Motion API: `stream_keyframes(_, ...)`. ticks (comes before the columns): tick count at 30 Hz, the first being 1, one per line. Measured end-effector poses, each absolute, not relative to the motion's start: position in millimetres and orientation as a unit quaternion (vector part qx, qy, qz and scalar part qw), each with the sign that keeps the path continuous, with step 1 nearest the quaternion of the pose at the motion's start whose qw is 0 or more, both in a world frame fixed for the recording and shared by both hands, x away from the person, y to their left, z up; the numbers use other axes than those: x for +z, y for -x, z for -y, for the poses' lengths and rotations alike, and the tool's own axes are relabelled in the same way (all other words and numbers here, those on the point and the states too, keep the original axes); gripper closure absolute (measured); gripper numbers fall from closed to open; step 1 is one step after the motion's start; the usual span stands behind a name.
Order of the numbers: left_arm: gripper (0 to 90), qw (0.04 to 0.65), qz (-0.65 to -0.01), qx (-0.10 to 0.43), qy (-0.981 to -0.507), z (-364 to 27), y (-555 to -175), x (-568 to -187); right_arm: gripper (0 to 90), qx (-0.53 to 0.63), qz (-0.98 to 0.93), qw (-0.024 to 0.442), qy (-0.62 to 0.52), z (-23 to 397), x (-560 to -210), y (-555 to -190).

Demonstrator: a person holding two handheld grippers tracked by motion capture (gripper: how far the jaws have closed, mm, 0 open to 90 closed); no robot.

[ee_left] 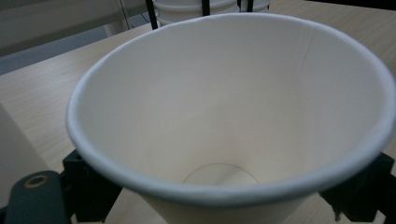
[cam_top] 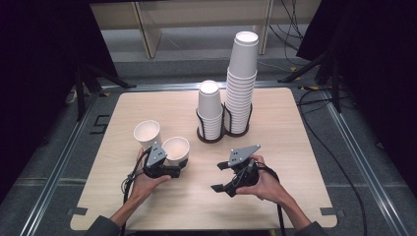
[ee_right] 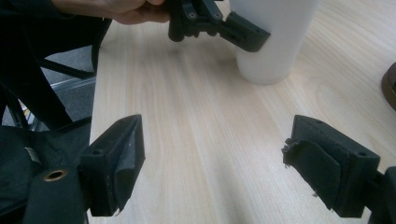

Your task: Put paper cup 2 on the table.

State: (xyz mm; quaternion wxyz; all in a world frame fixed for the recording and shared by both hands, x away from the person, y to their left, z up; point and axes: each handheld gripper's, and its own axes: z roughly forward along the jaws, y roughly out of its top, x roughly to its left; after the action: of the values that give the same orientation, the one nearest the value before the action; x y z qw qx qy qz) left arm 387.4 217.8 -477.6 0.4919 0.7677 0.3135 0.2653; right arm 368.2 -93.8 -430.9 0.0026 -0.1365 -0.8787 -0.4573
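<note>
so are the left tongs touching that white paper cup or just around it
Touching. In the left gripper view the white paper cup sits between the left tongs, both jaws against its wall; the right gripper view shows a jaw pressed on the cup's side.

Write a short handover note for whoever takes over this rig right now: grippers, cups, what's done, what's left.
Left gripper: jaws closed on the loose paper cup, which stands upright on the table.
Right gripper: open, empty, hovering over bare wood.
Second loose cup stands just behind the gripped one.
Two stacks sit in the black holder: short stack, tall stack.
Done: one cup gripped.
Left, probably: lift it onto a stack, then handle the second cup.
</note>
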Motion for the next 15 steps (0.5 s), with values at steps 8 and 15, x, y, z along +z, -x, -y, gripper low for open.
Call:
stream_keyframes(8,12.8,0.492,-0.306,0.266,-0.771,-225.5,-383.6,-481.9,19.4,-0.451,0.883,0.01,0.133,92.5,-435.1,-365.1)
stream_keyframes(15,14.3,0.478,-0.292,0.267,-0.784,-230.1,-380.5,-487.3,19.2,-0.453,0.881,0.018,0.136,92.2,-436.7,-363.6)
